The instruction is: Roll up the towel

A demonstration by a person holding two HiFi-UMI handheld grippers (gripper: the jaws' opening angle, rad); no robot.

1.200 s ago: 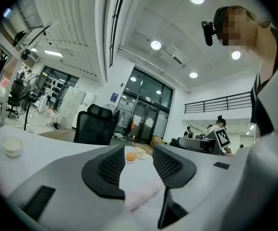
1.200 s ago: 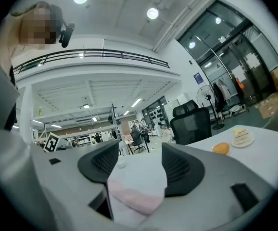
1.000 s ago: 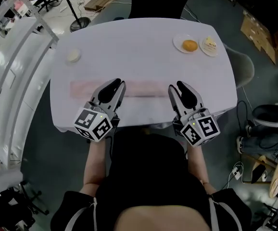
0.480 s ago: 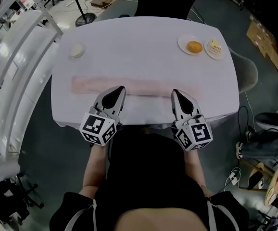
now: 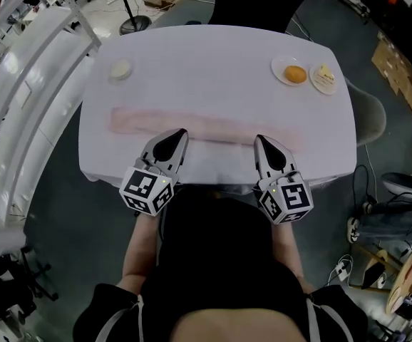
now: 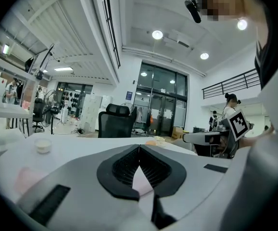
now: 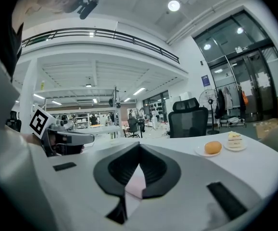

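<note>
Hard to see: the towel (image 5: 213, 127) is pale pink, and its right end fades into the white table (image 5: 213, 55).
Hidden: the two grippers cover parts of the towel's near edge. I cannot tell what is in the small dish (image 5: 121, 70) at the far left.
Towel place: it lies flat in one long strip across the table, left to right, nearer the person's side.
Left gripper (image 5: 180, 135): its jaws are closed tight, with the tips at the towel's near edge. In the left gripper view, pink cloth shows in the little gap between the pads (image 6: 151, 170).
Right gripper (image 5: 261, 142): its jaws are closed tight too, pinching the same near edge further right. Pink cloth shows between its pads (image 7: 153, 170).
Count: one towel, two grippers, one small dish and two plates.
Plates: one plate (image 5: 290, 73) holds an orange bun. The other plate (image 5: 325, 79), just beside it, holds a slice of cake. Both are far from the towel.
</note>
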